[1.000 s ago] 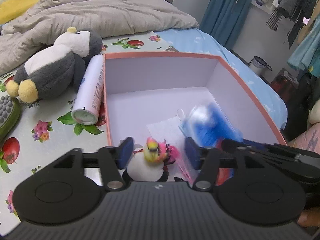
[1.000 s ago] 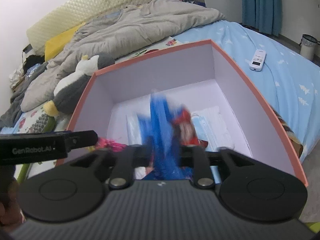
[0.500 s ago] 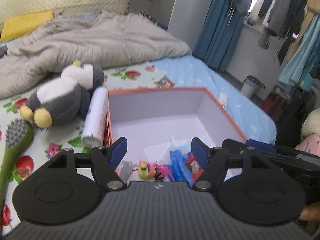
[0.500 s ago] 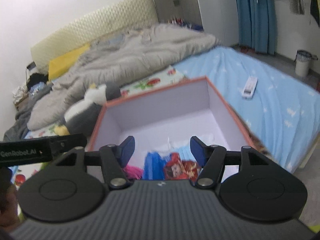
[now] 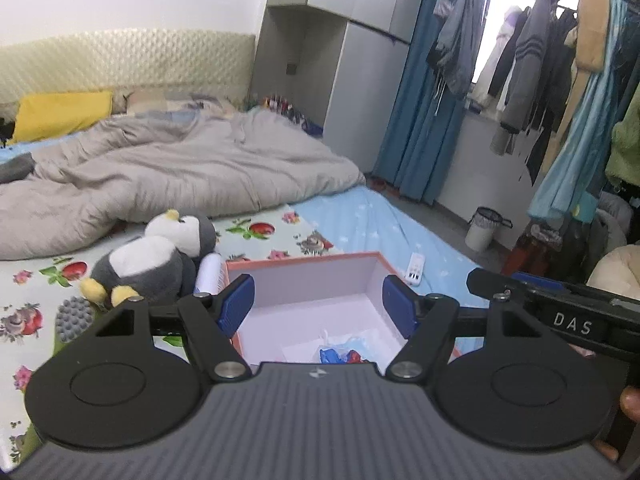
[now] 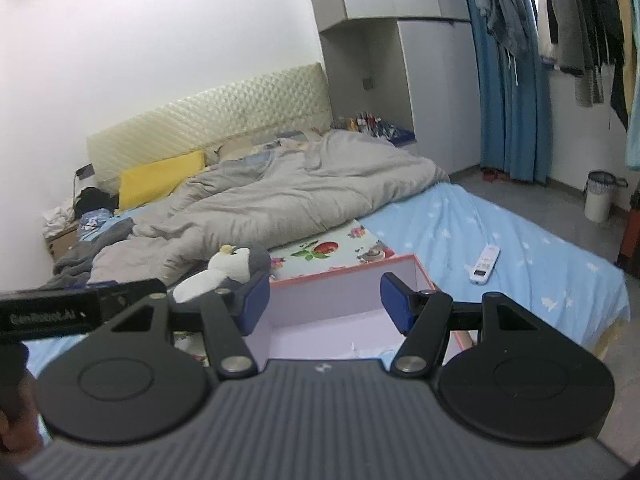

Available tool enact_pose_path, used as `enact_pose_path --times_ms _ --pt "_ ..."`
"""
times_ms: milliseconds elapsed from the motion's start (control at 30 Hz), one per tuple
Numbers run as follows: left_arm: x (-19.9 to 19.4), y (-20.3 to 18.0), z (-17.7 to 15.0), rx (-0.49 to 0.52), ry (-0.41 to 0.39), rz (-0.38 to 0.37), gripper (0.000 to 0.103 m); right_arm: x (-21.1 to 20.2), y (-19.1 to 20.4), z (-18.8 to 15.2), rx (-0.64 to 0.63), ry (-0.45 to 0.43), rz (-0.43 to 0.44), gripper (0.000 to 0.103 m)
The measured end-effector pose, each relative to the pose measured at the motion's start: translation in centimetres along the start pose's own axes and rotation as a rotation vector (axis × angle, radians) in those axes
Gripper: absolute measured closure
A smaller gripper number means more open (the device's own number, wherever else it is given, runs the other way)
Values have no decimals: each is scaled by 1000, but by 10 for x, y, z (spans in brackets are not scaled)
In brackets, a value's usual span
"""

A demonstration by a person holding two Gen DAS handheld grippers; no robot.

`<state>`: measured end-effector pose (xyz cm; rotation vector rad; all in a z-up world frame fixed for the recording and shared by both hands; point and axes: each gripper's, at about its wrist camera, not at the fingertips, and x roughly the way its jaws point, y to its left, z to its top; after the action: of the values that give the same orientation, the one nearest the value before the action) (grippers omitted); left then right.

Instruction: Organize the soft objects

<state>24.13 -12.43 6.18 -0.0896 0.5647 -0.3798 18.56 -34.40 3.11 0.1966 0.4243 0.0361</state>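
Observation:
A pink-rimmed box (image 5: 304, 264) with a white inside stands on the bed; it also shows in the right wrist view (image 6: 344, 270). A blue and red soft item (image 5: 340, 356) lies on its floor near the front. A grey and white penguin plush (image 5: 152, 256) lies left of the box, also in the right wrist view (image 6: 228, 266). My left gripper (image 5: 319, 304) is open and empty, raised above the box. My right gripper (image 6: 325, 302) is open and empty, also above the box.
A white spray can (image 5: 208, 276) lies between penguin and box. A green massage brush (image 5: 72, 320) lies at left. A grey duvet (image 5: 160, 172) covers the far bed. A remote (image 6: 485, 263) lies on the blue sheet. A bin (image 5: 482, 228) stands by hanging clothes.
Both grippers opened, let their toys go into the box, then rose and pulled back. The views now tilt up toward the room.

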Motion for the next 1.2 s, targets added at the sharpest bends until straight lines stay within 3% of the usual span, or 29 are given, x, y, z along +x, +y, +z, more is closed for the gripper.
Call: enact_pose_path --times_ms 300,600,867,1200 --pt "-74 -4 -8 -28 -33 -1 28 -44 14 -8 -71 5 16 39" --pt "-106 -10 -32 -1 -14 18 26 -60 13 -30 -70 27 20 39" --pt "-103 -4 -57 -5 10 42 23 -46 7 -55 -69 72 -1 39" --pt "-65 10 -100 -22 89 101 23 -18 5 -92 -75 151 0 39"
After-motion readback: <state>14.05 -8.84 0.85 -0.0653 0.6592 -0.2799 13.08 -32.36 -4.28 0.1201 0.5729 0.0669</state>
